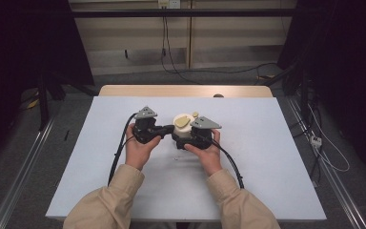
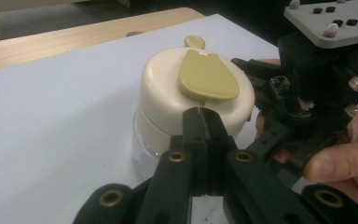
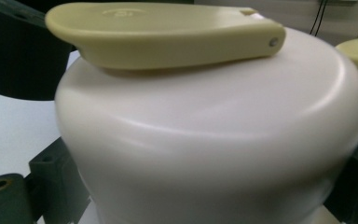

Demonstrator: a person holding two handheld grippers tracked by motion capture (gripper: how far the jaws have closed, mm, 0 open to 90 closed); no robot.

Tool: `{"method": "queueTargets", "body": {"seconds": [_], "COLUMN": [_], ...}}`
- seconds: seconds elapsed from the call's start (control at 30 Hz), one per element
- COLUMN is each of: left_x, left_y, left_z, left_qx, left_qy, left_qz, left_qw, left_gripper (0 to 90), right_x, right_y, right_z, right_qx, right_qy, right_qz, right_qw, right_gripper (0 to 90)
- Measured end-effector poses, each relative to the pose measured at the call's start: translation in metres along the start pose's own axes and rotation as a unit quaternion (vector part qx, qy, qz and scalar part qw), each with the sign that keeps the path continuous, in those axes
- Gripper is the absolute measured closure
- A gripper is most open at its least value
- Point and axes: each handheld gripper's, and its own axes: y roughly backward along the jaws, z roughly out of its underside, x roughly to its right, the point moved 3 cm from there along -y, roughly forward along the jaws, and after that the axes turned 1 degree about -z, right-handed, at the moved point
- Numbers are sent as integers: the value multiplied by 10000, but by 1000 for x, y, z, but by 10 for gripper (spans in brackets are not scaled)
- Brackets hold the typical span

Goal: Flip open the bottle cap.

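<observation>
A: Biggest first, the surface [image 1: 248, 181]?

B: White sheet, bare apart from the jar [image 2: 168, 121] standing upright near its middle, betw. both hands.

A: How'll the jar handle?

B: Clear body, prob. thin hard plastic, looks empty, so light and easy to tip. The cream lid [image 2: 168, 93] is wide, domed, glossy: slippery, stiff. Best hold is low on the lid's straight side wall, not the dome.

A: Right claw [image 1: 187, 138]?

B: Its jaws sit either side of the lid, hard against it, so it's holding the jar by the lid.

A: Left claw [image 2: 200, 116]?

B: Jaws pressed together, nothing betw. them, tips just at the lid's near edge.

A: Smallest bit?

B: Olive flip tab [image 2: 207, 77] on top, hinged, lying nearly flat. Thin, could snap; lift at its broad free end.
</observation>
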Motion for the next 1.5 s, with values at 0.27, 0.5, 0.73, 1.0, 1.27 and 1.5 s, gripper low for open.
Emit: {"method": "queueTargets", "body": {"seconds": [0.27,0.5,0.73,1.0,1.27,1.5], "left_x": [0,0,0,2,3,4], "left_y": [-1,-1,-1,-1,-1,-2], "left_z": [-3,-4,-8,-8,-10,-12], "left_qx": [-21,-25,-58,-65,-26,-24], "left_qy": [-97,-114,-144,-235,-207,-262], "left_qz": [-15,-21,-26,23,11,4], "left_qw": [9999,9999,9999,9997,9998,9997], "left_gripper": [900,900,900,900,900,900], "right_x": [0,0,0,0,0,0], "right_y": [0,0,0,0,0,0], "right_z": [0,0,0,0,0,0], "right_qx": [0,-5,-3,9,5,4], "right_qy": [0,-1,1,-10,1,0], "right_qz": [-8,-17,-14,-11,-14,-15], "right_qw": [10000,10000,10000,10000,10000,10000], "right_gripper": [68,68,68,68,68,68]}}
